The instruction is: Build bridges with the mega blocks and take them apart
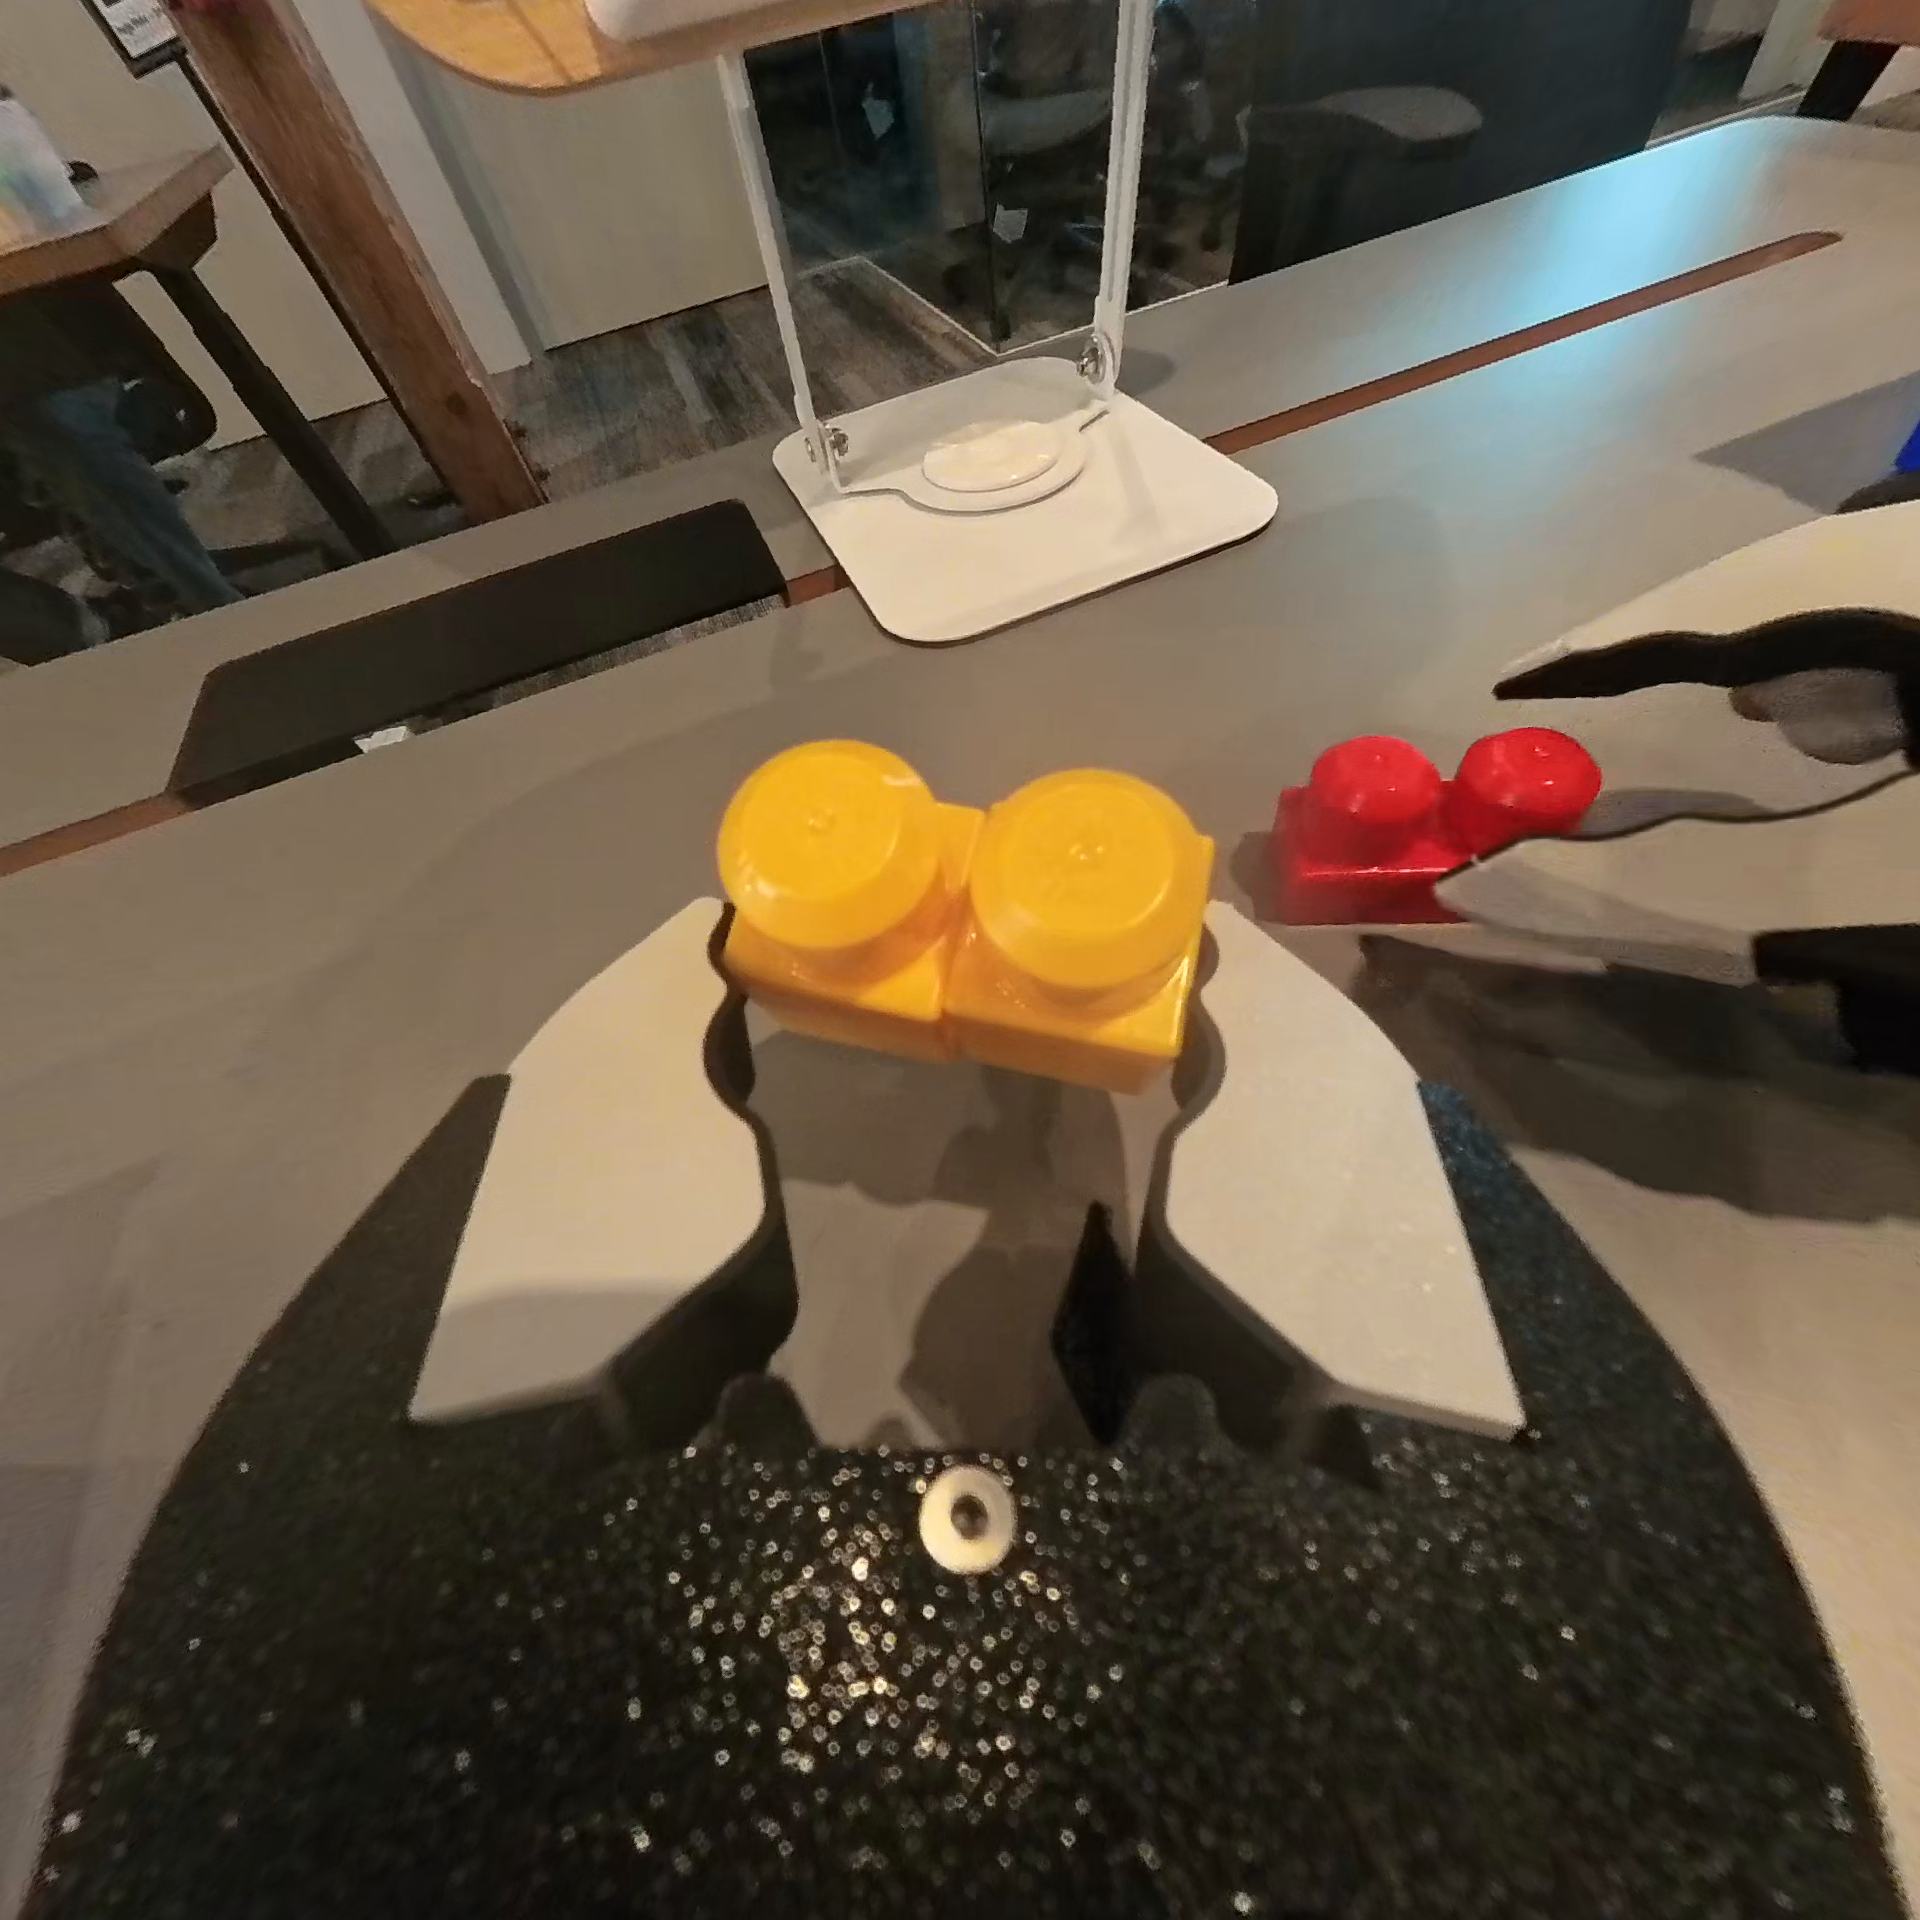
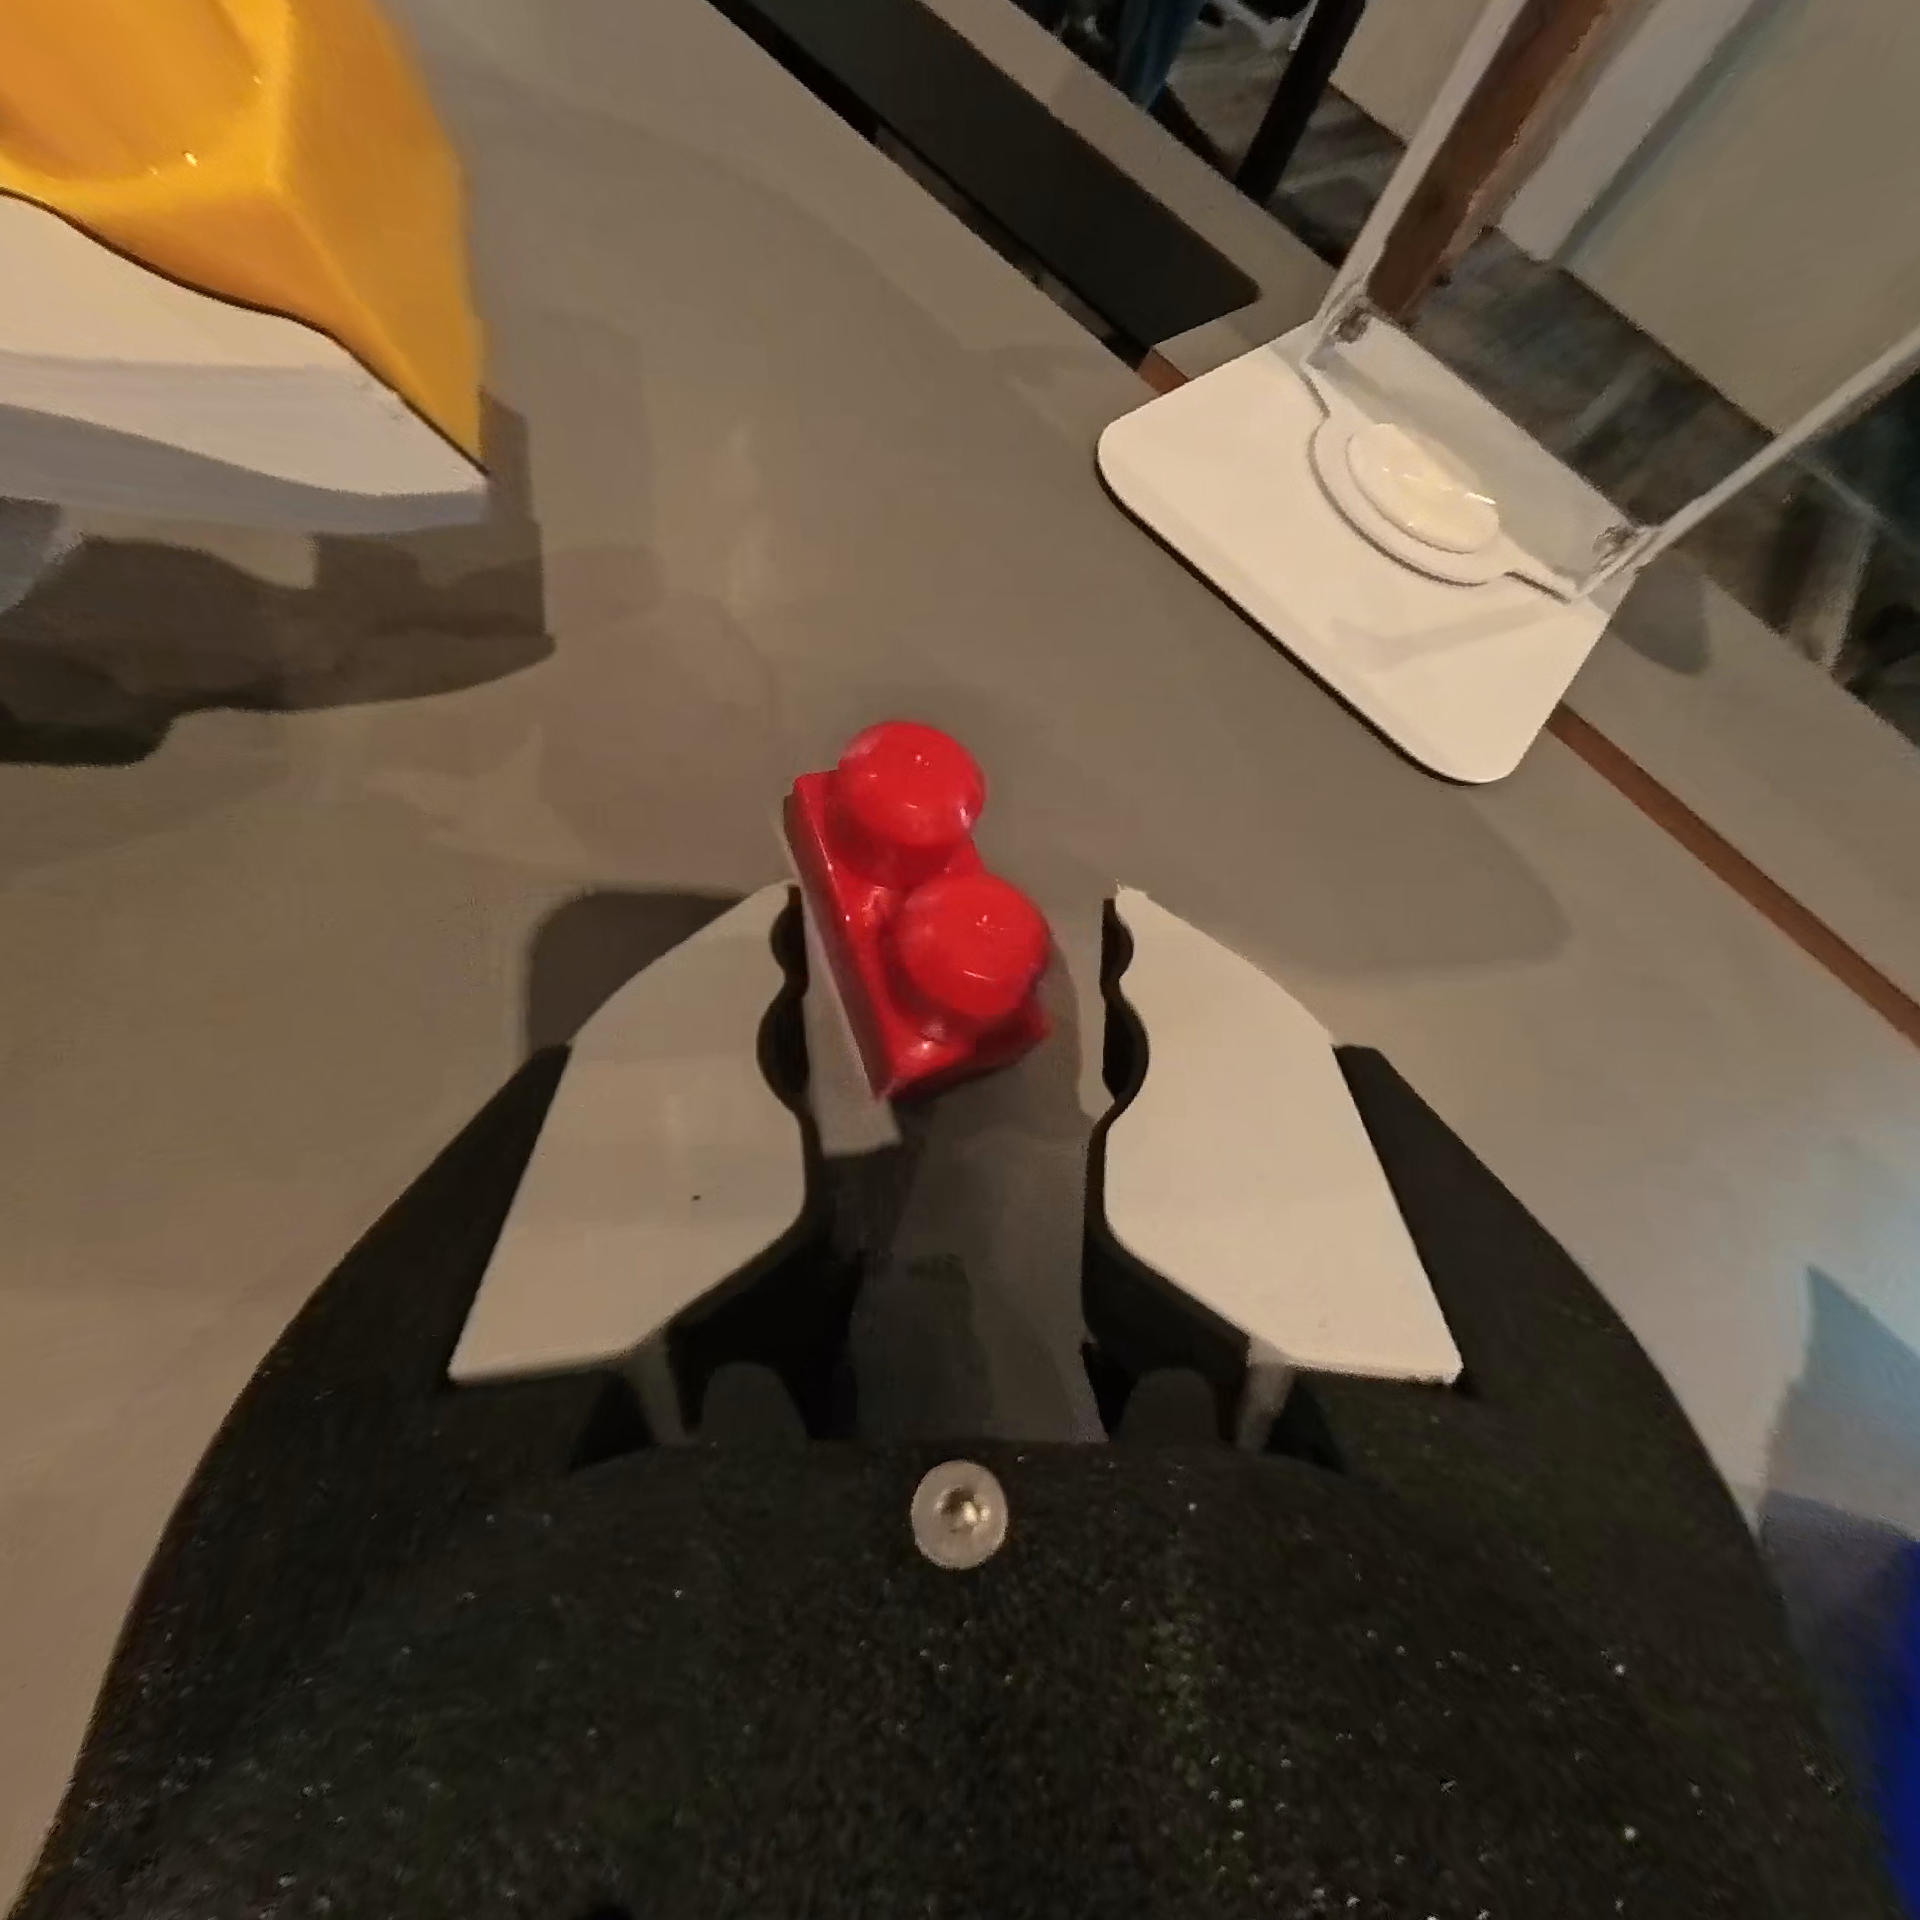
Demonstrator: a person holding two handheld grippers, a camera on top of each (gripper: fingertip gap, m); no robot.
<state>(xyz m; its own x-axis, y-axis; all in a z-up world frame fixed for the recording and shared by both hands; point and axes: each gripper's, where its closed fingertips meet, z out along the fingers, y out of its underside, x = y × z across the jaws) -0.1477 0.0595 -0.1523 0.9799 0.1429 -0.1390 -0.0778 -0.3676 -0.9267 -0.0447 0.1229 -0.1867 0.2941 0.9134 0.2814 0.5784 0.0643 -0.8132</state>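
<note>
A yellow two-stud block [image 1: 966, 935] sits studs up between the fingers of my left gripper [image 1: 966, 920], which is shut on its two ends and holds it a little above the grey table [image 1: 312, 1039]. The block shows large in the top left of the right wrist view [image 2: 312, 208]. A red two-stud block [image 2: 914, 914] lies on the table between the fingers of my right gripper [image 2: 948, 904], which is open. Its left finger is against the block and there is a gap on the right. The red block [image 1: 1382, 842] and the right gripper [image 1: 1475, 788] also show to the yellow block's right.
A white stand base with a clear upright panel [image 1: 1039, 520] stands at the table's far edge, also in the right wrist view [image 2: 1351, 623]. A black strip [image 1: 468, 644] lies along the far edge to the left. A brown seam [image 1: 1507, 332] runs across the table.
</note>
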